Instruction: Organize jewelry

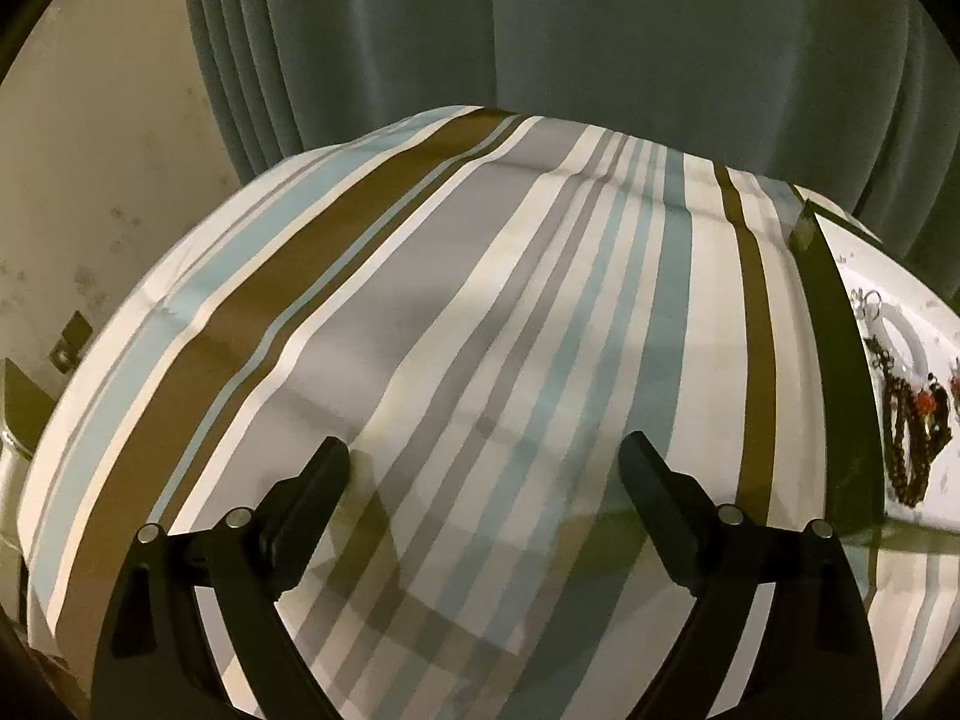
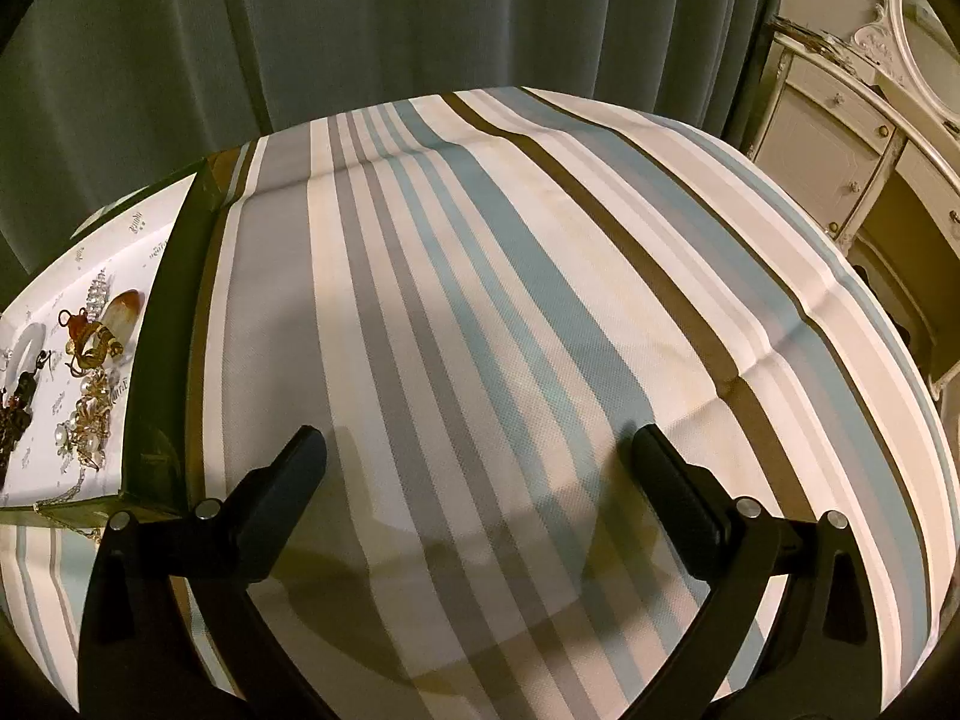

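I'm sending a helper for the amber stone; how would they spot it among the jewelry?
Find the dark-edged box left of the striped cloth. On its white lining, near the right wall, lies the amber stone: one smooth, translucent orange lump, unlike the tangled chains around it.

A home, most likely a bedroom or dressing room — a striped cloth [image 2: 540, 300] in blue, grey, brown and cream covers the surface, heavy grey-green curtains [image 2: 420, 18] hang at twelve o'clock, and an ornate cream dresser [image 2: 852, 138] with small knobs and a carved mirror frame stands at two o'clock.
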Demonstrator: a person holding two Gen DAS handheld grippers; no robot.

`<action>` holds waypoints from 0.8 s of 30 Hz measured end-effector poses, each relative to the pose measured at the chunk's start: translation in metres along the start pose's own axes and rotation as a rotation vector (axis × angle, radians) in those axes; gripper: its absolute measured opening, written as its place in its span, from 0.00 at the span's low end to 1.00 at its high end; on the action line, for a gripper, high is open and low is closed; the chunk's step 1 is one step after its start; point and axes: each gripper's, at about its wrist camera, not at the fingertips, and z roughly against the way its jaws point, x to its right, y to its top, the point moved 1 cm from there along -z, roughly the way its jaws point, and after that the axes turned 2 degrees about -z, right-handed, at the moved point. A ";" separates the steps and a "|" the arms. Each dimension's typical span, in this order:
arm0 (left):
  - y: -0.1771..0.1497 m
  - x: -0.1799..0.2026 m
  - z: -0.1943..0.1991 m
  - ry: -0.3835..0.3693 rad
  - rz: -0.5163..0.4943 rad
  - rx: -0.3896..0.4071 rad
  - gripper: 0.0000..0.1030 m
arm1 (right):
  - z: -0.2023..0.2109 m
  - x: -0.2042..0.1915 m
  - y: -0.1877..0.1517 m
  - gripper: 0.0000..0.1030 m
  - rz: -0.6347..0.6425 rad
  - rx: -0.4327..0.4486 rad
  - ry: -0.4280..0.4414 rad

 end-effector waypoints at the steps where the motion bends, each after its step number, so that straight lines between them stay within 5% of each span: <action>1: 0.001 -0.002 -0.002 -0.012 0.005 -0.004 0.90 | -0.001 0.001 0.001 0.98 0.011 0.000 0.009; 24: 0.010 -0.010 -0.011 -0.018 0.016 -0.016 0.96 | -0.007 0.008 0.012 0.98 0.035 -0.001 0.028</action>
